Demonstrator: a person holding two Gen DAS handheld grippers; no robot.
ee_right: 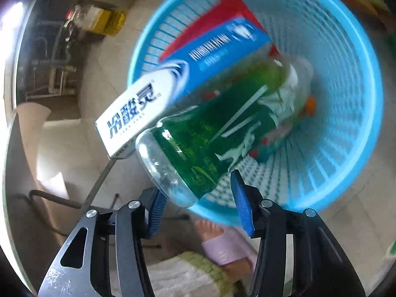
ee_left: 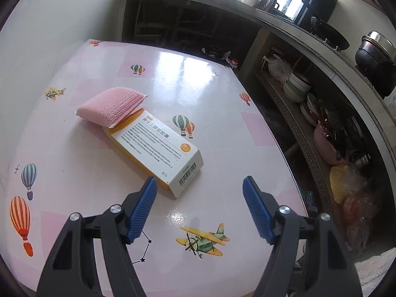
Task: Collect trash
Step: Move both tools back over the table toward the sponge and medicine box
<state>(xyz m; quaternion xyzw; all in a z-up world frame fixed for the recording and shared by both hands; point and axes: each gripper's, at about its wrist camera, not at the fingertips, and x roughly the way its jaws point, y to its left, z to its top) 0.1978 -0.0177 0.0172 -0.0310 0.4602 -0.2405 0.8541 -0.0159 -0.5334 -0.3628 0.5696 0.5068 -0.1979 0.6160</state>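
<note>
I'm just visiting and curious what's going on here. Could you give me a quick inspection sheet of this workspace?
Surface: pink table, glossy, printed with balloons and planes.
Job's things: white box on the table; green bottle and toothpaste box in the blue basket.
Clutter: pink sponge resting on the box's far end.
Grippers: left gripper open, empty; right gripper open at the bottle's base.
Cables: nothing seen.
Surroundings: shelves of bowls, pots.

Motion blur smears the bottle's [ee_right: 217,128] label; basket [ee_right: 356,128] contents unclear.

Two boxes [ee_right: 188,57], one bottle [ee_right: 210,133], one basket [ee_right: 358,99].
</note>
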